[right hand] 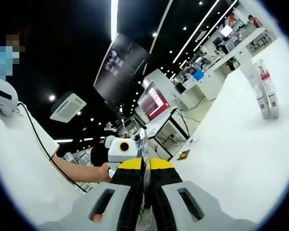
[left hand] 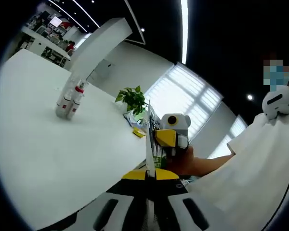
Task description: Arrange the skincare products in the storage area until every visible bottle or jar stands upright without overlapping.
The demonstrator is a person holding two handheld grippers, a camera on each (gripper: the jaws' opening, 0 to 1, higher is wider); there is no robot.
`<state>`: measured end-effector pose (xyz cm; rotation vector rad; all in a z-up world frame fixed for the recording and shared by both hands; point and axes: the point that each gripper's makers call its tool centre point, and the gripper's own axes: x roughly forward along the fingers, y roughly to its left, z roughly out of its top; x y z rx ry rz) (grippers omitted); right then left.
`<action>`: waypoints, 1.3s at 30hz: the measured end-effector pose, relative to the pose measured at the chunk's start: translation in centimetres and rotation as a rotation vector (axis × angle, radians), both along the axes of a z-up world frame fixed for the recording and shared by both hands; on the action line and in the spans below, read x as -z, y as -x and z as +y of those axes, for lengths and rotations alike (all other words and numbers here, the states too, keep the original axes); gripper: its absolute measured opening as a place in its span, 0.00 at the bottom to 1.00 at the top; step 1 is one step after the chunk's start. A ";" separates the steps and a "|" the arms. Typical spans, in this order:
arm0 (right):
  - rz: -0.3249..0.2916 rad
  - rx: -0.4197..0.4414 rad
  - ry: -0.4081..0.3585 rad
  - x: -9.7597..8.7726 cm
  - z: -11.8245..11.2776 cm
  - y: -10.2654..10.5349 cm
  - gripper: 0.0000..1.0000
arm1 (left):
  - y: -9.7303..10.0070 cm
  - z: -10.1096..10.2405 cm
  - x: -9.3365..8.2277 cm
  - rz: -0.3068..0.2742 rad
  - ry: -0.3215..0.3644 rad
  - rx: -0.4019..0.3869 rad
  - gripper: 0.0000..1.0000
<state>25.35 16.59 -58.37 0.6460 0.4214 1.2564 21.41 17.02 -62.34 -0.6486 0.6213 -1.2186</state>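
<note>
Looking along the left gripper (left hand: pixel 150 199), I see its jaws pressed together on a thin flat thing, seen edge-on, that rises between them; it looks like a card or a flat packet with green print, but I cannot name it surely. The right gripper (right hand: pixel 145 192) shows the same picture: jaws closed, with a thin edge standing up in the slit between them. So I judge that both grippers pinch one flat piece from opposite sides, and the other gripper with its yellow front sits just behind that piece in each view.

The skincare bottles (left hand: pixel 70 100) stand upright in a tight group on the white table (left hand: pixel 43 163), well apart from my grippers. They are white with red caps or labels, and they touch or almost touch each other. A potted plant (left hand: pixel 133 99) stands beyond them toward the windows, with a small yellow thing (left hand: pixel 138 133) near its foot.

The risks I see from here:
- The bottles are tall and narrow. If I come to the group with a wide or tilted approach, one push can topple the neighbours also.
- Both jaws are occupied. Going to the bottles without putting the flat piece down first could sweep it against them.
- The fisheye makes me misjudge how far the bottles are, so I may arrive too fast.
</note>
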 end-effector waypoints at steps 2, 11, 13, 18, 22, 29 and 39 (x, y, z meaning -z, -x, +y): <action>0.008 0.013 -0.006 -0.1 -0.1 -0.2 0.05 | -0.1 0.0 -0.1 0.006 0.004 0.000 0.01; 0.006 0.003 0.021 0.3 0.6 0.0 0.22 | -1.7 1.7 -2.2 0.043 0.148 -0.097 0.01; 0.005 -0.015 0.023 0.4 0.8 0.3 0.22 | -1.9 2.3 -2.3 0.046 0.163 -0.113 0.01; 0.028 -0.039 0.007 0.4 0.5 0.5 0.07 | -2.0 2.4 -2.7 0.047 0.190 -0.113 0.01; 0.048 -0.040 -0.024 0.0 0.5 0.4 0.09 | -2.6 3.0 -2.9 0.066 0.222 -0.141 0.01; 0.086 -0.061 -0.039 0.1 0.6 0.4 0.04 | -2.9 3.4 -3.2 0.088 0.258 -0.160 0.01; 0.180 -0.132 -0.130 -0.5 0.1 1.0 0.00 | -2.3 3.0 -3.8 0.171 0.345 -0.097 0.02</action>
